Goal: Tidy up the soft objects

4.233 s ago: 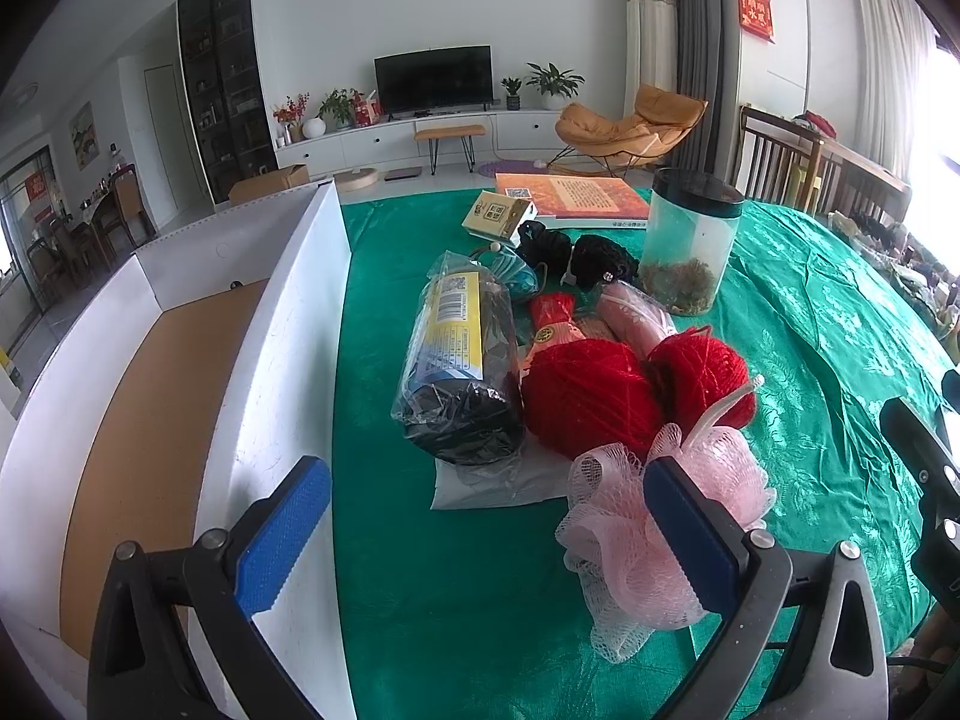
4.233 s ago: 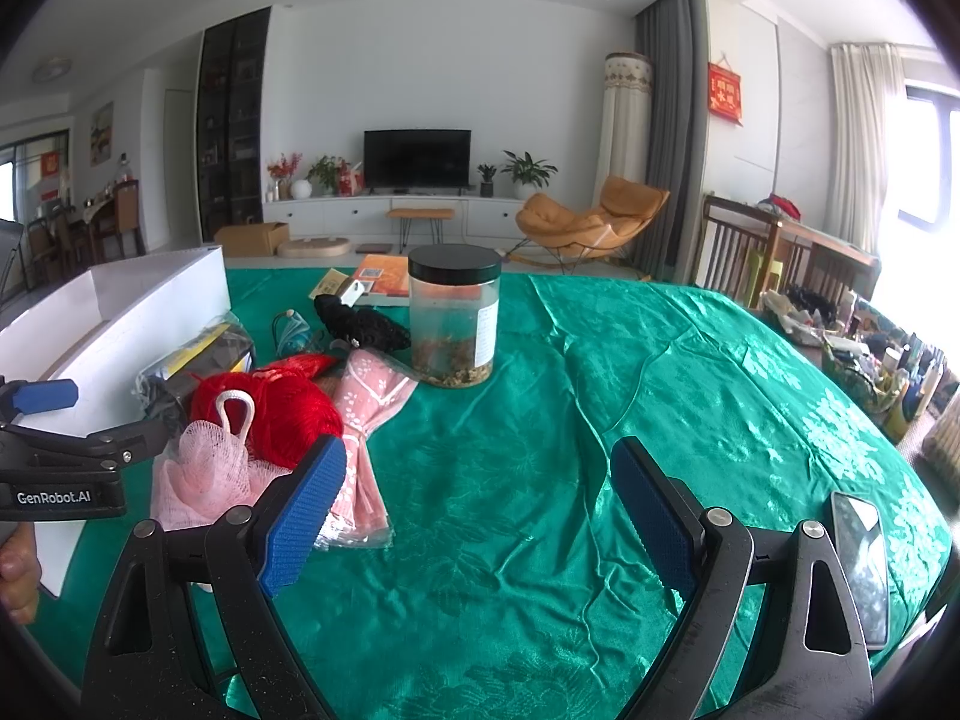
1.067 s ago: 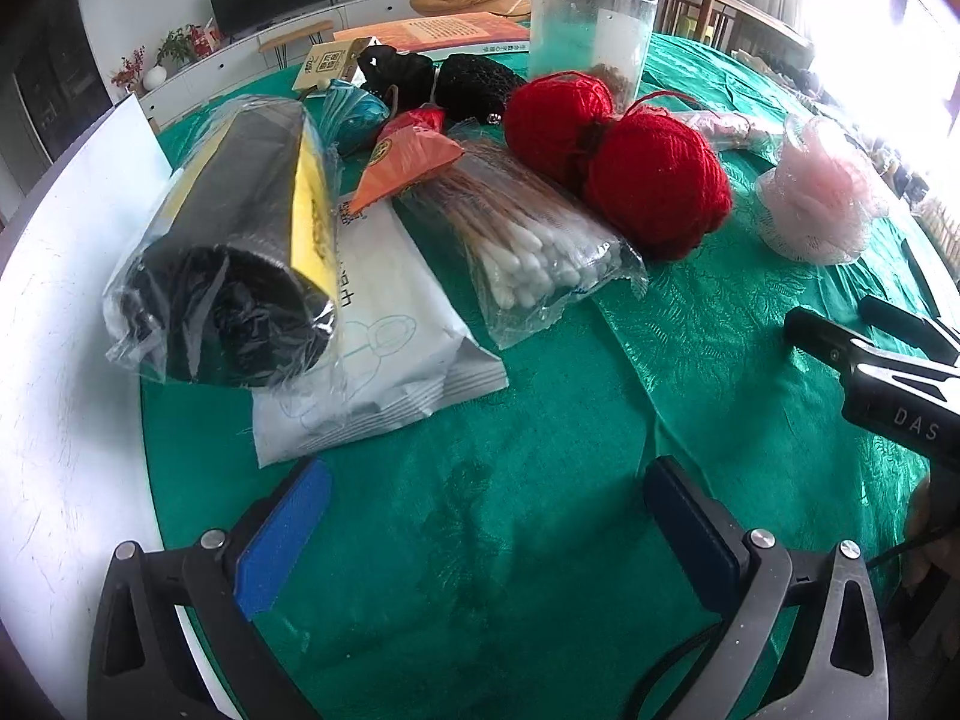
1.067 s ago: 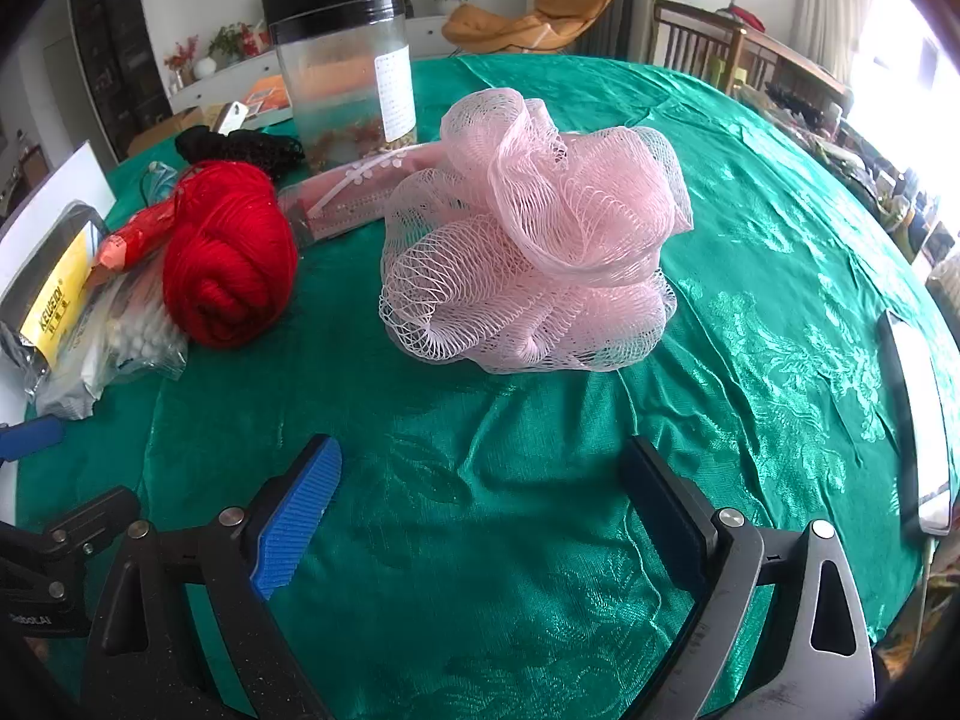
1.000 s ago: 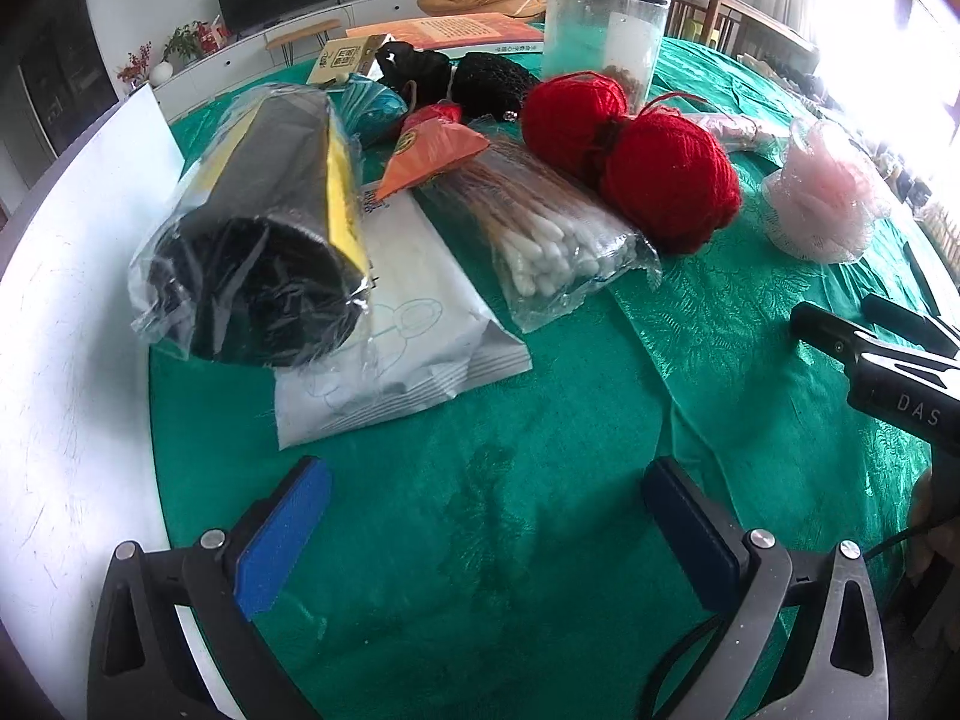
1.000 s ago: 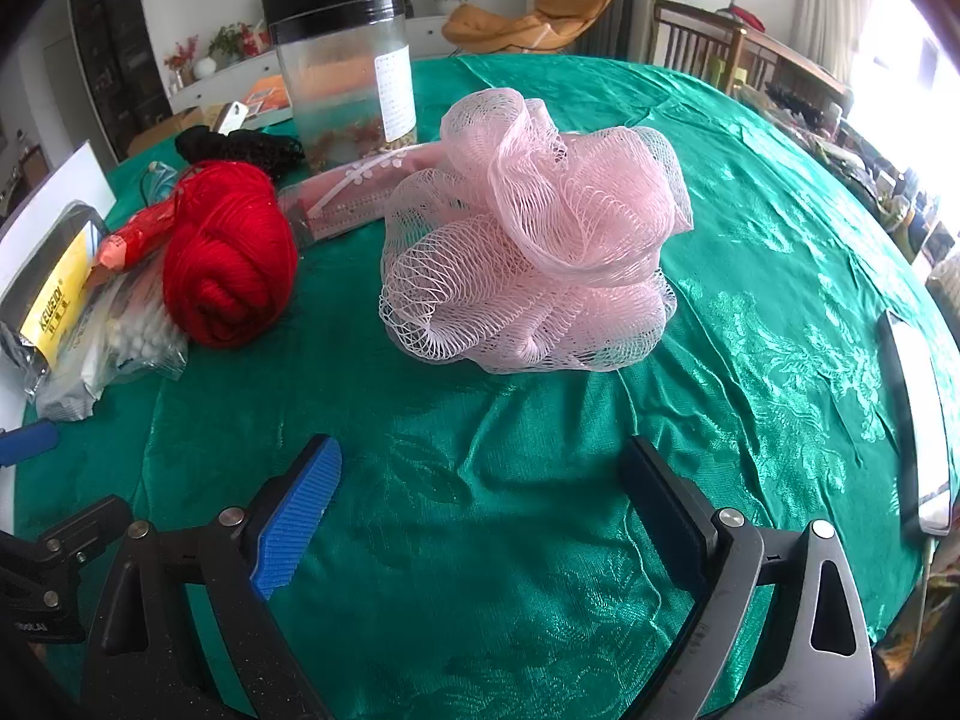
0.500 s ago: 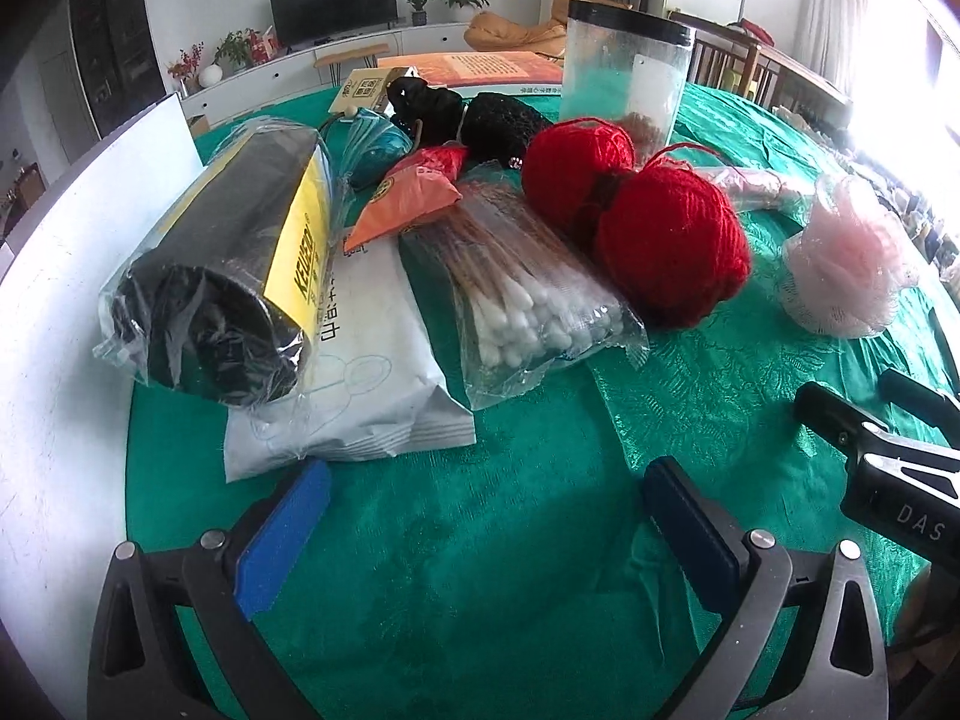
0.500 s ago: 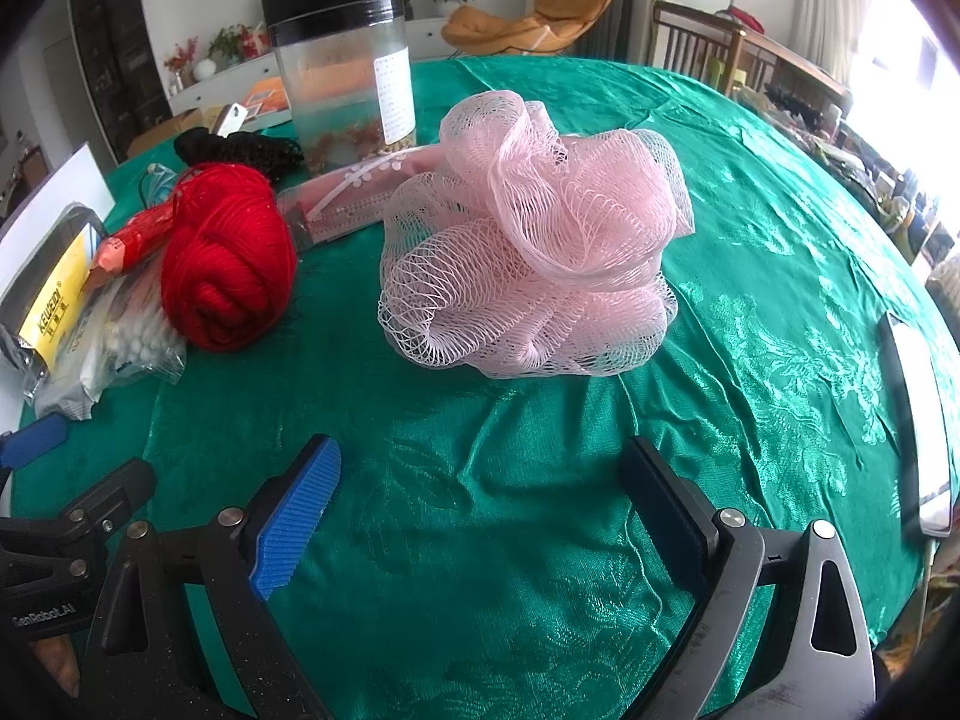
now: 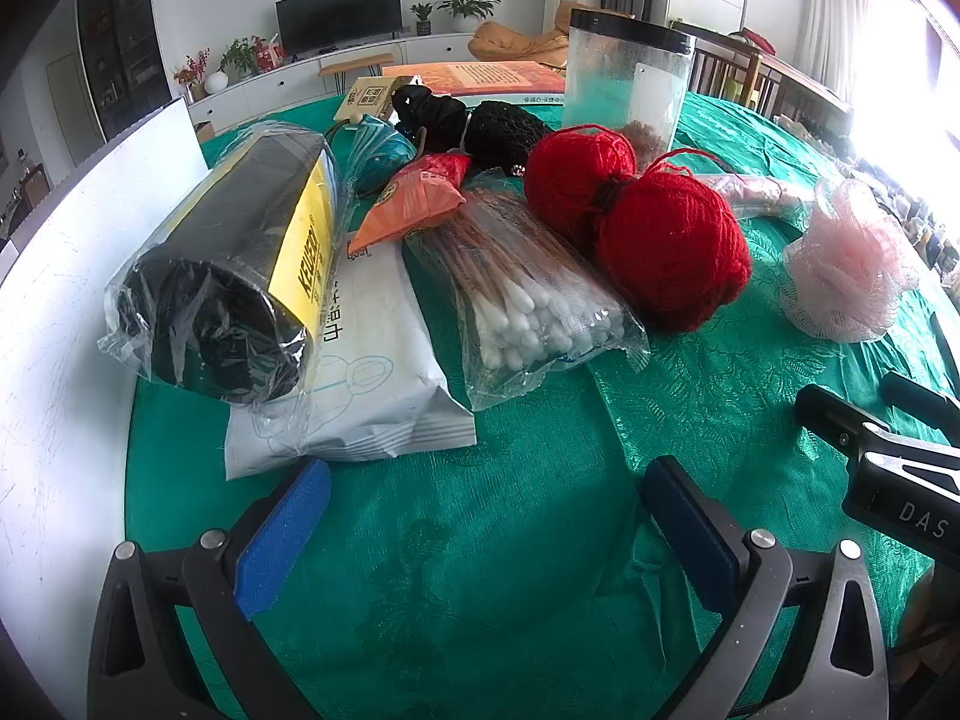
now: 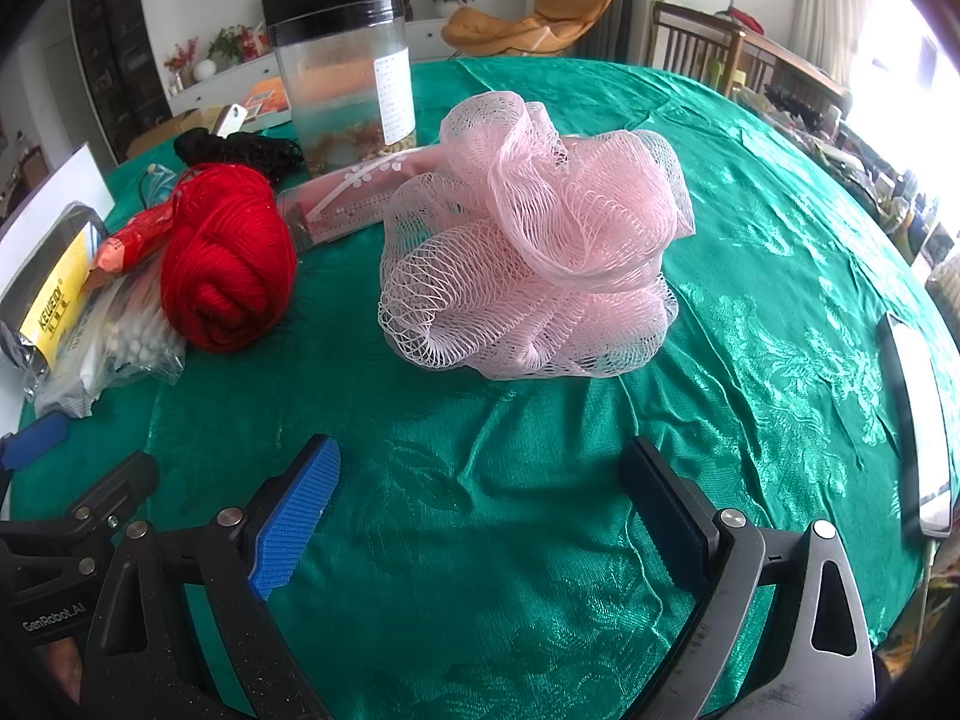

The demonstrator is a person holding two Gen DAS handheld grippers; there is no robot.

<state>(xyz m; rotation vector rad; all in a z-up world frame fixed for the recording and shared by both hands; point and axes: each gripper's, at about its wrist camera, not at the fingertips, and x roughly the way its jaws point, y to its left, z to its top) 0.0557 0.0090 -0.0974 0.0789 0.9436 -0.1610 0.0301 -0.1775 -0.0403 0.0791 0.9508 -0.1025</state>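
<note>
A: What can you read?
B: "KEUEDI" on the yellow label of the plastic-wrapped black roll (image 9: pixel 240 264); "DAS" on the right hand-held gripper (image 10: pixel 480 510), "GenRobot.AI" on the left hand-held gripper (image 9: pixel 486 531). Both released, empty.
A: Containers?
B: The clear black-lidded jar (image 10: pixel 345 84) holds brownish bits, hard to make out.
A: The pink mesh bath pouf (image 10: pixel 534 240)?
B: On the green-clothed counter (image 10: pixel 750 252), ahead of the right one, beside the red yarn ball (image 10: pixel 228 276).

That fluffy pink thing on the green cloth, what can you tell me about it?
It is a pink bath pouf, a ball of gathered net mesh bunched in loose ruffles. It sits on the green tablecloth, nothing gripping it, straight ahead of the open right tongs. A pink packet lies just behind it, and red yarn sits apart to its left.
</note>
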